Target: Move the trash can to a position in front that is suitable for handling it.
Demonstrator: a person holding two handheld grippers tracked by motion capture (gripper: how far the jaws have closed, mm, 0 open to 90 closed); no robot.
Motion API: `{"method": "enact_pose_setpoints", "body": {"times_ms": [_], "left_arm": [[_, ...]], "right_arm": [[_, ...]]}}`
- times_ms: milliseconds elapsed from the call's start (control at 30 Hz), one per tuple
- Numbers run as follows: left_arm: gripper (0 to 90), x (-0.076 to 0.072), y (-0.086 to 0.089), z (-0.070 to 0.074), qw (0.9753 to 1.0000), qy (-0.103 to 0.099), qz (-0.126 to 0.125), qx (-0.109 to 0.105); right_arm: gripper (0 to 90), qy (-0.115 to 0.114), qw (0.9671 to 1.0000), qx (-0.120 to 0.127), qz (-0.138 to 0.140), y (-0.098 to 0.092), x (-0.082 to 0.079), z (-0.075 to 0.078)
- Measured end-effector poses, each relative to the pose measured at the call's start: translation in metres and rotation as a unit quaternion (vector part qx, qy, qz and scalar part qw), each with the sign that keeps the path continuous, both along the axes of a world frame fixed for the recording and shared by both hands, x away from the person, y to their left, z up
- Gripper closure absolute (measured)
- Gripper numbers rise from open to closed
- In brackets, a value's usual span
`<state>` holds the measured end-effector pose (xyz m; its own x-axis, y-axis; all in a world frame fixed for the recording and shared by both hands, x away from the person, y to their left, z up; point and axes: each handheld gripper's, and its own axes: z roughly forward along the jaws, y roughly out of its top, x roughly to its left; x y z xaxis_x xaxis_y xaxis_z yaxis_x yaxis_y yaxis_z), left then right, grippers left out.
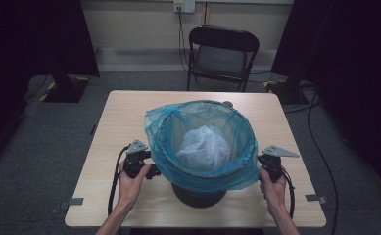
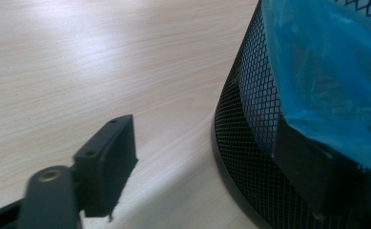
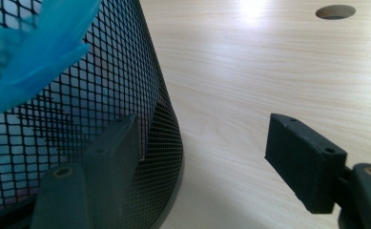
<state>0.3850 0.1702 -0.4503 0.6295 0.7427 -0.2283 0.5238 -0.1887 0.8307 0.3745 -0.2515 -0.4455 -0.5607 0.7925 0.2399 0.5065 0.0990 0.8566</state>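
Observation:
A black mesh waste basket [image 1: 199,193] stands at the middle of the table, lined with a blue plastic bag [image 1: 202,132] folded down over its rim. Something white and crumpled [image 1: 203,147] lies inside. My left gripper [image 1: 151,171] is at the basket's left side, open; in the left gripper view [image 2: 204,136] one jaw is over bare table and the other rests against the mesh [image 2: 250,114] under the bag's hanging edge [image 2: 326,81]. My right gripper [image 1: 262,165] is at the basket's right side, open [image 3: 207,136], one jaw against the mesh [image 3: 102,76], the other over the table.
The light wooden table [image 1: 124,112] has bare surface left, right and behind the basket. A round cable hole [image 3: 335,12] sits near the far edge. A black folding chair [image 1: 221,54] stands beyond the table; dark stands flank it.

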Motion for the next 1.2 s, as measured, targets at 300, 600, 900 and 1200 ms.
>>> {"method": "enact_pose_setpoints", "body": {"times_ms": [300, 600, 900, 1200], "left_arm": [[36.5, -0.014, 0.007, 0.004, 0.9994, -0.01, -0.031, 0.006], [31.1, -0.023, 0.019, 0.004, 0.9991, -0.006, -0.041, 0.002], [24.0, -0.028, 0.025, 0.005, 0.9984, -0.006, -0.056, 0.011], [21.9, -0.035, 0.044, 0.003, 0.999, -0.008, -0.044, 0.008]], "right_arm": [[35.7, -0.008, 0.9998, -0.007, 0.019, 0.007, -0.008, 0.003], [38.0, -0.011, 0.9992, -0.013, 0.037, 0.016, -0.012, 0.004], [23.7, -0.011, 0.9988, -0.031, 0.037, 0.014, -0.01, 0.008], [23.9, -0.016, 0.9986, -0.027, 0.042, 0.0, -0.017, 0.013]]}}
